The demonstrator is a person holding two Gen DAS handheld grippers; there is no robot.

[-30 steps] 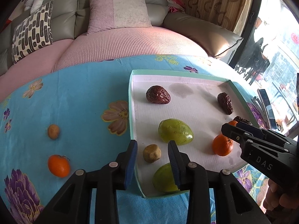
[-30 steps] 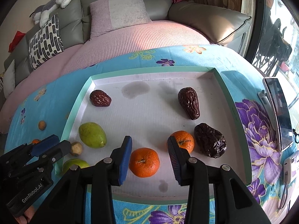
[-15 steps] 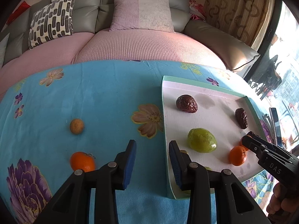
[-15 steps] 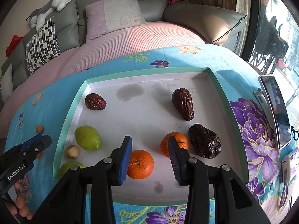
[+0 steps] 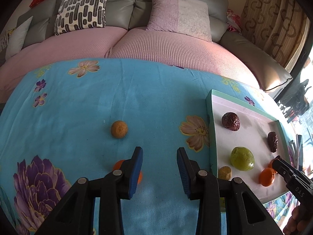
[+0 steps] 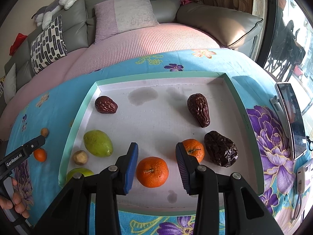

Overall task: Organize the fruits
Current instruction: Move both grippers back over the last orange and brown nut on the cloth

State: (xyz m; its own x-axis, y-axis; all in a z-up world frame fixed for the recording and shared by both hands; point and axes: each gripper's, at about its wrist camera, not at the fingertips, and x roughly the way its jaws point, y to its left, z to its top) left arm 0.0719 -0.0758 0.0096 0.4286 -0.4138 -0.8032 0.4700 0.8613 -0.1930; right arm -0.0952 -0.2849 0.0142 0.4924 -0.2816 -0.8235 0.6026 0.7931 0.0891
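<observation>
Two fruits lie outside the shallow white tray with a mint-green rim point(image 6: 78, 129): a small orange tangerine on the cloth point(image 6: 40, 155) and a small round tan fruit point(image 5: 119, 129), both on the blue flowered cloth point(image 5: 137, 101) covering the worktop. Inside the tray sit two tangerines, two green oval fruits, three wrinkled dark-red dates and another tan fruit, so most of the sorting looks done.

The left hand-held gripper point(image 5: 159, 168) hangs empty with its jaws apart above the cloth, the loose tangerine just behind its left finger. The right hand-held gripper point(image 6: 156, 165) is also spread wide and empty over a tray tangerine point(image 6: 152, 172).

A phone on a stand point(image 6: 292, 121) sits beyond the tray's right side, well apart from the loose fruits; nothing blocks the reach to them.
</observation>
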